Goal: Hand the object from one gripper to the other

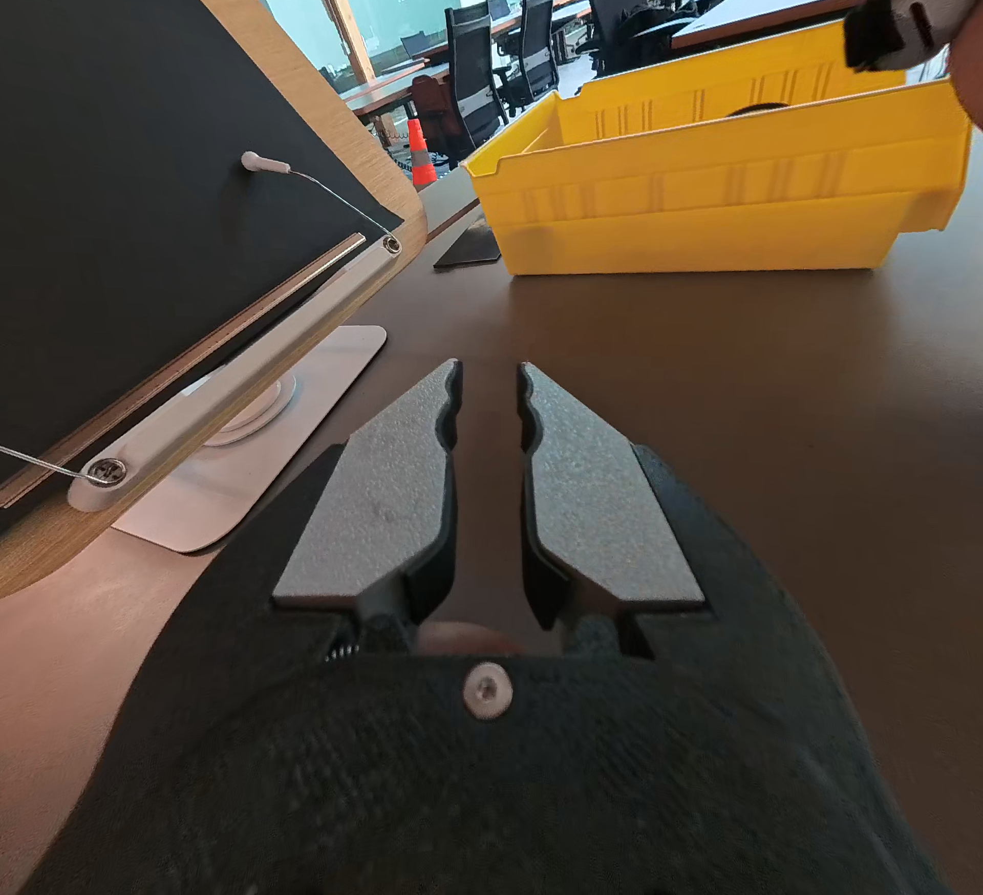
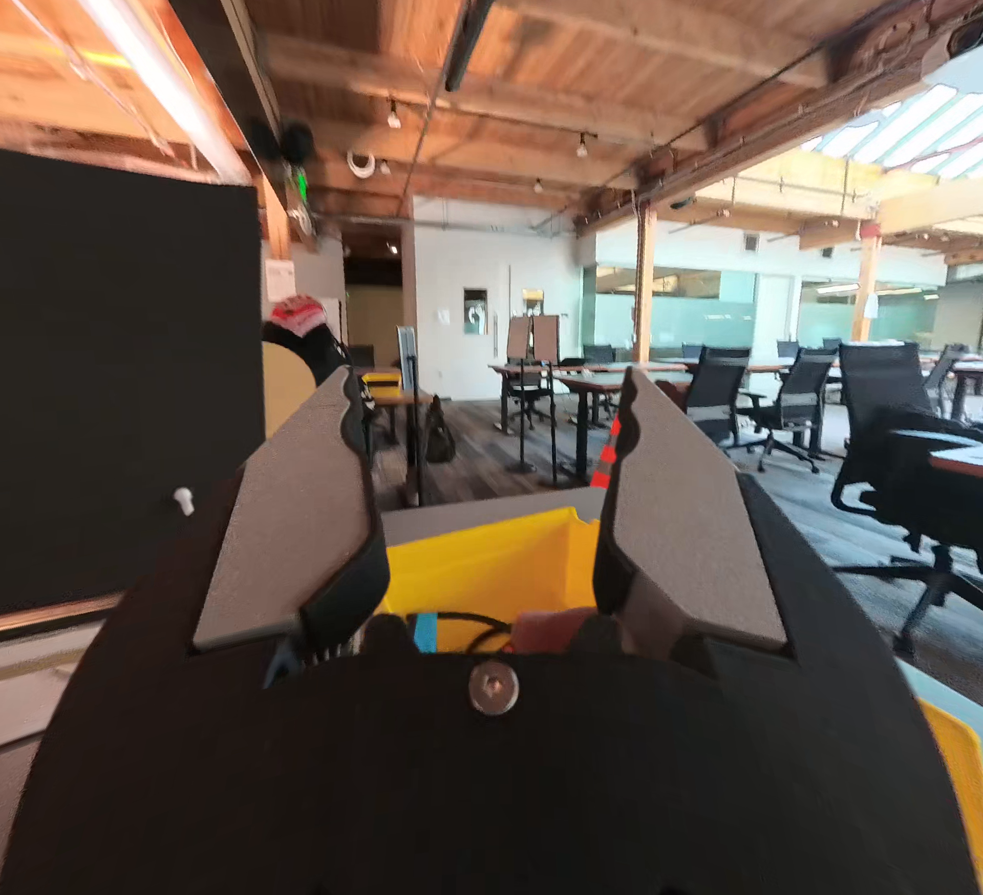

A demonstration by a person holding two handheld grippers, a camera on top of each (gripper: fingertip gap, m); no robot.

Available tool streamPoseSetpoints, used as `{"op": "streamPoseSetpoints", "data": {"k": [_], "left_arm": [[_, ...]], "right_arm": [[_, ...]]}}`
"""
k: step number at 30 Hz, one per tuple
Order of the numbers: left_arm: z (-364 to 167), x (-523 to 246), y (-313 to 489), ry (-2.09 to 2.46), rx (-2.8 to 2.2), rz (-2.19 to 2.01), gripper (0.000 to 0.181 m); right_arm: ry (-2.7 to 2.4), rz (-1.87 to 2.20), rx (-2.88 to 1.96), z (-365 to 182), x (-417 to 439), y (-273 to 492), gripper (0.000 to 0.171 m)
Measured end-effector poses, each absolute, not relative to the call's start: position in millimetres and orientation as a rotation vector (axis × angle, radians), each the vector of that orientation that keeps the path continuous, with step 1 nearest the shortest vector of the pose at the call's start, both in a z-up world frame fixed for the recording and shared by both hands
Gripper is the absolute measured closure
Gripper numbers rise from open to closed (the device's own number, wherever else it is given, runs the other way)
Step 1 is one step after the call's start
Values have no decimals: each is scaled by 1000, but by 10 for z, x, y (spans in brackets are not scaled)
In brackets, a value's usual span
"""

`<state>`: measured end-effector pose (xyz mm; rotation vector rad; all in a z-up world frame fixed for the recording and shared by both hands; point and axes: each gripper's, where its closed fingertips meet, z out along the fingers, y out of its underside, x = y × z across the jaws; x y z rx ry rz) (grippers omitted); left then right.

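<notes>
Right wrist view: right gripper [image 2: 492, 436] gapes wide and empty over the yellow bin [image 2: 478, 566]; left gripper [image 1: 490, 393] slightly parted, empty.

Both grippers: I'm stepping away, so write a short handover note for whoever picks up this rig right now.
Left gripper: open, empty, low over the brown table, short of the yellow bin.
Right gripper: open, empty, raised above the bin, pointing out into the office.
Things: the bin holds a blue item, a reddish item and a black cable; which one is to be handed over is unclear.
Done: nothing picked.
Left: pick one item from the bin, pass it to the other gripper.
</notes>
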<state>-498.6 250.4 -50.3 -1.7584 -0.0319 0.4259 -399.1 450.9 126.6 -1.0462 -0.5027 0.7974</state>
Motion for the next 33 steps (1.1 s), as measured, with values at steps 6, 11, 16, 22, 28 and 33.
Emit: {"op": "streamPoseSetpoints", "data": {"k": [6, 11, 16, 22, 28, 33], "left_arm": [[-514, -4981, 2509, -33, -1763, 419, 165], [-525, -5058, 2485, -61, -1772, 464, 168], [-500, -5372, 2322, -258, -1753, 499, 166], [-540, -5562, 2229, -340, -1749, 543, 160], [-538, -5571, 2231, -368, -1737, 499, 154], [-580, -5665, 2198, -446, -1746, 467, 134]], "right_arm": [[-700, 858, -925, 1208, -4247, 4065, 83], [-1235, 880, -901, 559, -4843, 3344, 91], [-1794, 648, -1139, -725, -5219, 3048, 62], [-1954, 707, -1220, -1183, -5258, 2874, 80], [-1978, 769, -1285, -1273, -5294, 2844, 79], [-1913, 942, -1280, -1108, -5344, 2784, 88]]}}
